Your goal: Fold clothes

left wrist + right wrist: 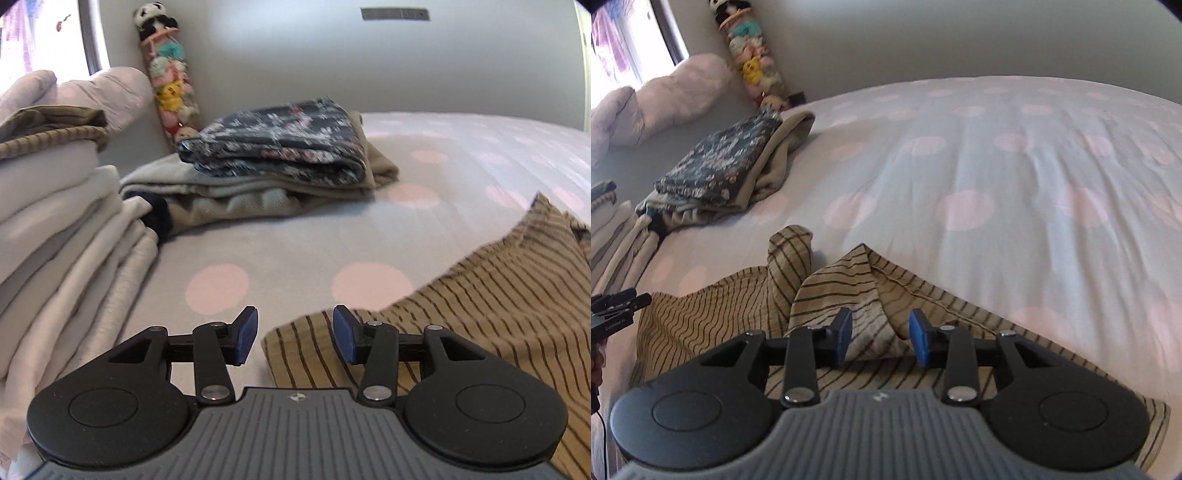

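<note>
Here, both tools parted and holding nothing: left tool [294, 334] at the striped garment's [713, 317] corner, right tool [881, 336] astride its bunched fold, near the floral stack [720, 158].

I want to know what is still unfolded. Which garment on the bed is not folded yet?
The tan striped garment lies loose and crumpled beneath both open grippers, left and right. The floral one tops a folded pile.

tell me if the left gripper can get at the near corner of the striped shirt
Probably yes: the left gripper has its jaws open just above the striped shirt, whose corner lies right between them on the bedspread, with nothing in between.
</note>
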Available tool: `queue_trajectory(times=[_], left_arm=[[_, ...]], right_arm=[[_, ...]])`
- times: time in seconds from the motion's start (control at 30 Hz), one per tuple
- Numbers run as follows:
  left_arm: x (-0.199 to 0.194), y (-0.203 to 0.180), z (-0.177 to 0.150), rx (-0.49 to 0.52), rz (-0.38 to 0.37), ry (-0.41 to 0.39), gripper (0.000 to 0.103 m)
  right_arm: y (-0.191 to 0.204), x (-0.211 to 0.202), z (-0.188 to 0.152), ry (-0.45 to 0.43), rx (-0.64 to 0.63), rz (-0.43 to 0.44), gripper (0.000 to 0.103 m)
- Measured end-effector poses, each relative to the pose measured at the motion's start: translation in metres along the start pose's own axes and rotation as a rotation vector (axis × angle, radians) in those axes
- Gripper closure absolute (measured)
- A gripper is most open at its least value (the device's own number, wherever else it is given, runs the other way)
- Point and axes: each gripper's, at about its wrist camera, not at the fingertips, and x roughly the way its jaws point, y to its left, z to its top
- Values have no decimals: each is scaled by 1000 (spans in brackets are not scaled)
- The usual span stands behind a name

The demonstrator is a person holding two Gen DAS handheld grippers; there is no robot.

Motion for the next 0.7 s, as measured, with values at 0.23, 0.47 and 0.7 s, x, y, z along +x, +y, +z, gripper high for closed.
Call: queue_trajectory(times=[0.23,0.47,0.7], left_arm=[[9,-1,-2,71,-55,79,60],[9,5,-3,57,-89,97,60],[4,13,1,20,-94,76,60]], right_arm=[[8,44,35,236,-96,12,63],[1,73,49,318,13,110,63],[7,72,60,291,49,165,95]])
